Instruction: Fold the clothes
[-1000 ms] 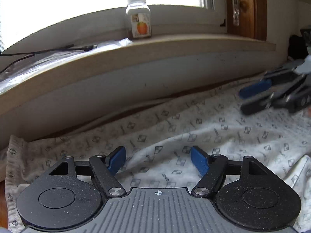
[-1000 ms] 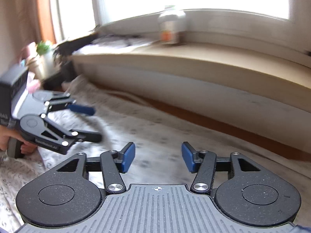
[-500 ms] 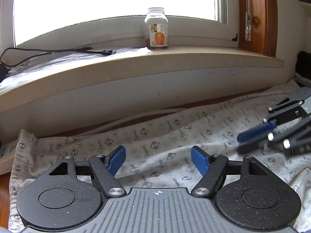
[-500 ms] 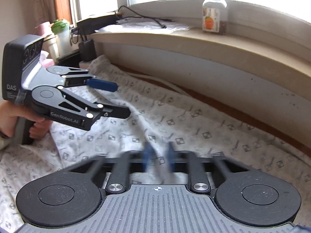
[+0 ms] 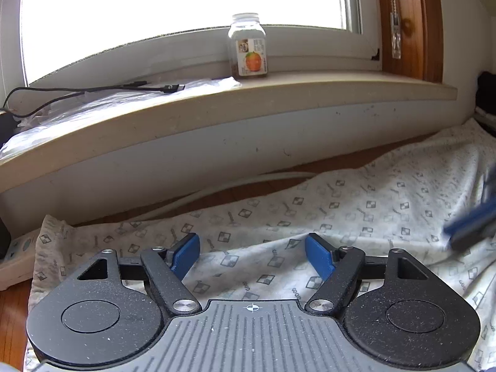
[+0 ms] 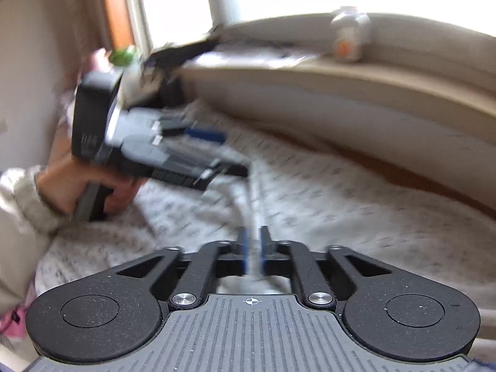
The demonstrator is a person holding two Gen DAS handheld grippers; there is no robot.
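A white garment (image 5: 356, 210) printed with small squares lies spread below the window sill. My left gripper (image 5: 252, 255) hovers just over its near-left part, blue pads wide apart, nothing between them; in the right wrist view it (image 6: 234, 155) is blurred and held by a hand (image 6: 77, 186). My right gripper (image 6: 254, 248) has its jaws nearly together and just opening. A raised fold of the garment (image 6: 341, 201) is pinched between its pads and runs away as a taut ridge. In the left wrist view the right gripper (image 5: 471, 226) is a blue blur at the right edge.
A deep window sill (image 5: 279, 102) runs across the back, carrying a jar (image 5: 248, 46) with an orange label, a black cable (image 5: 93, 90) and a clear plastic sheet. A white power strip (image 5: 18, 254) lies at the garment's left. A pale sleeve (image 6: 18, 204) fills the left.
The right gripper went from wide open to closed on a fold of the garment and moved off, blurring its view. The left gripper stayed open and almost still.
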